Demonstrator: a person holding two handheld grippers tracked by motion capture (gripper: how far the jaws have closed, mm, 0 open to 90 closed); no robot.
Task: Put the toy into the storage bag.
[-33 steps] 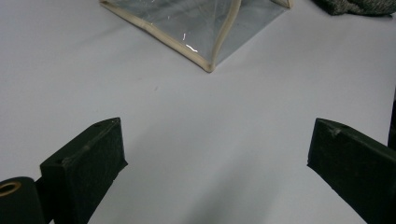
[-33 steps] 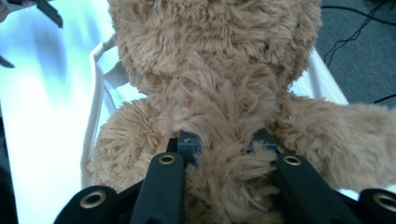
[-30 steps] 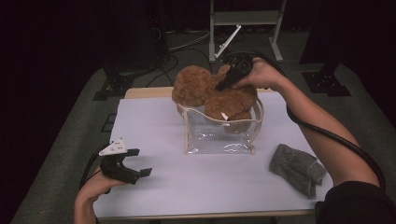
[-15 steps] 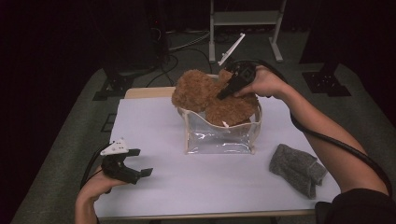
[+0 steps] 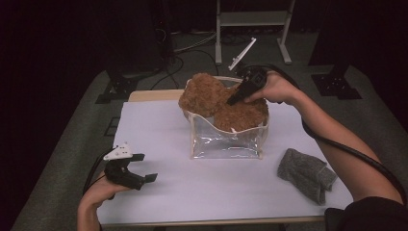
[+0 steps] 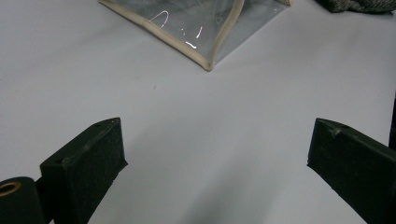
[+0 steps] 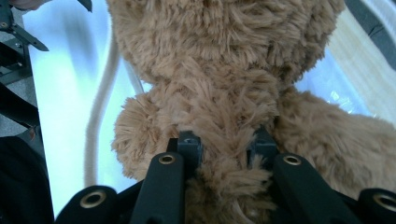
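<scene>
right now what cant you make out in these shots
- High view: the lower part of the brown plush bear sits inside the clear bag; glare and fur hide how deep it goes.
- Right gripper view: the right gripper pads are buried in fur, so the exact part pinched is unclear.
- Left gripper view: the grey knit cloth is cut off by the top edge.
- High view: the left gripper is open; its cable runs off the table edge.

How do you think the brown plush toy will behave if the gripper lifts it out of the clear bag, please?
The plush toy probably squashes and flops: the right gripper sinks its jaws deep into the long fur. It likely weighs little for its bulk, since the thin-walled clear bag stands under it. The shaggy pile should resist slipping.
</scene>
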